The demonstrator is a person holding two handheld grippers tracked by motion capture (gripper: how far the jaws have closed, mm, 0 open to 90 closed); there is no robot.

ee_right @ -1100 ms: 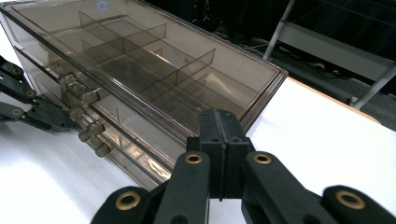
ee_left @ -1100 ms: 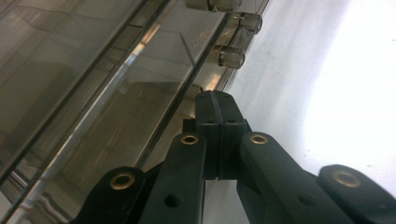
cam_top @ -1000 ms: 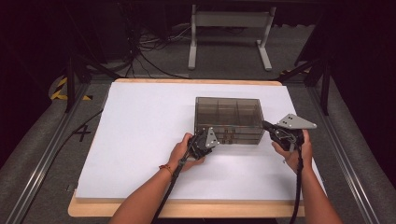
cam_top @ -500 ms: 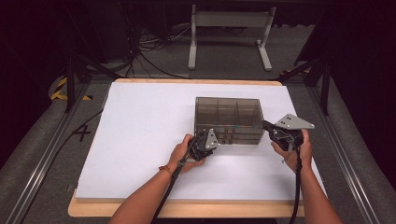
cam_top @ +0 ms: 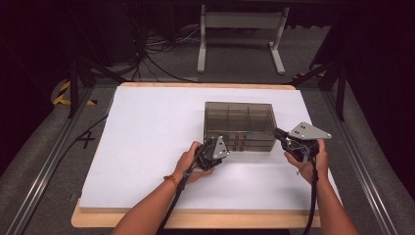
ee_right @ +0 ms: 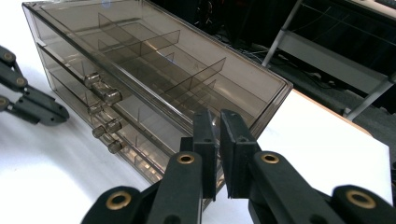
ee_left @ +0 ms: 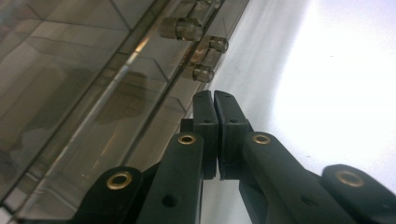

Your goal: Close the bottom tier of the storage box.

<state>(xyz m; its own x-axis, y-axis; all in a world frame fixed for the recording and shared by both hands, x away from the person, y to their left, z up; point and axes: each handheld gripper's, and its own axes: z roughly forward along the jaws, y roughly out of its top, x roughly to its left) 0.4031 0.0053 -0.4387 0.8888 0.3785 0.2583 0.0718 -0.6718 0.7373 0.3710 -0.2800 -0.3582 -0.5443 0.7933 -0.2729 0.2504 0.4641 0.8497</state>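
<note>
A smoky see-through drawer box (cam_top: 240, 117) stands on the white sheet (cam_top: 147, 137), right of the middle. Its drawers carry small round knobs (ee_left: 187, 29) on the front, which also show in the right gripper view as knobs (ee_right: 105, 93). My left gripper (cam_top: 225, 148) sits at the box's front left, low on the sheet; in its own view the left gripper (ee_left: 215, 95) is shut, with its tips just short of the lowest knob (ee_left: 203, 73). My right gripper (cam_top: 278, 133) is at the box's front right corner. There the right gripper (ee_right: 215, 114) is shut to a thin slit with nothing in it.
The white sheet covers a wooden tabletop (cam_top: 195, 220) whose edge shows at the front. A metal stand (cam_top: 240, 39) and cables (cam_top: 151, 54) lie on the floor behind the table. Dark rails (cam_top: 44, 166) run along both sides.
</note>
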